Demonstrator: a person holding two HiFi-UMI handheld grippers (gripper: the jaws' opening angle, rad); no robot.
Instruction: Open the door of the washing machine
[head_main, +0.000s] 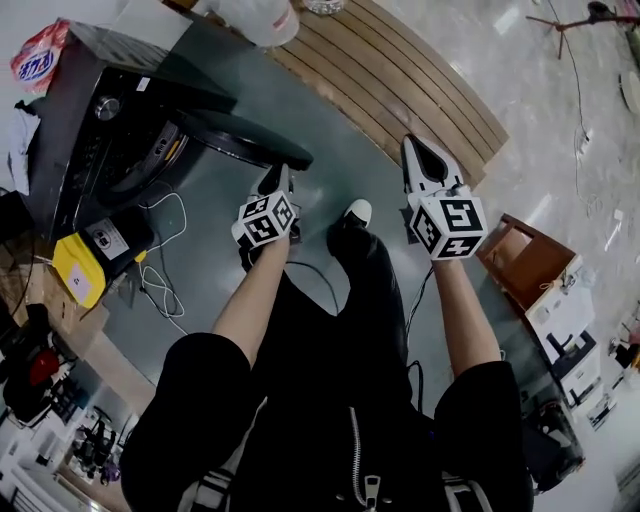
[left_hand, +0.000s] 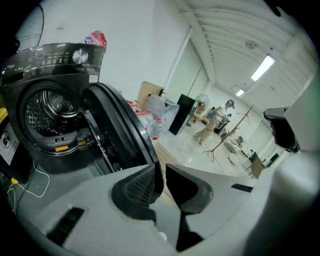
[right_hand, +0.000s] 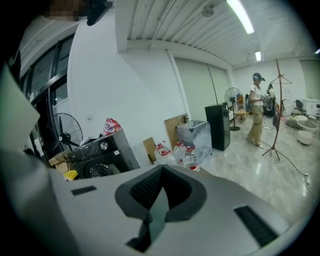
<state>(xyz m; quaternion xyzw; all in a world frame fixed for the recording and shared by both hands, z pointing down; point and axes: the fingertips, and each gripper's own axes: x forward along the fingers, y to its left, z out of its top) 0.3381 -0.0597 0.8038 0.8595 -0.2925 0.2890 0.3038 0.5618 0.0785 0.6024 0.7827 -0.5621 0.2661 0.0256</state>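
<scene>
The dark front-loading washing machine stands at the upper left of the head view, with its round door swung wide open. The left gripper view shows the steel drum and the door edge-on just beyond the jaws. My left gripper hangs right by the door's free edge; its jaws stand a narrow gap apart with nothing between them. My right gripper is off to the right, away from the machine, its fingertips closed together and empty.
A slatted wooden platform lies past the door. A yellow device and loose white cables sit beside the machine. Water bottles, a clear bin, a fan and a distant person are beyond.
</scene>
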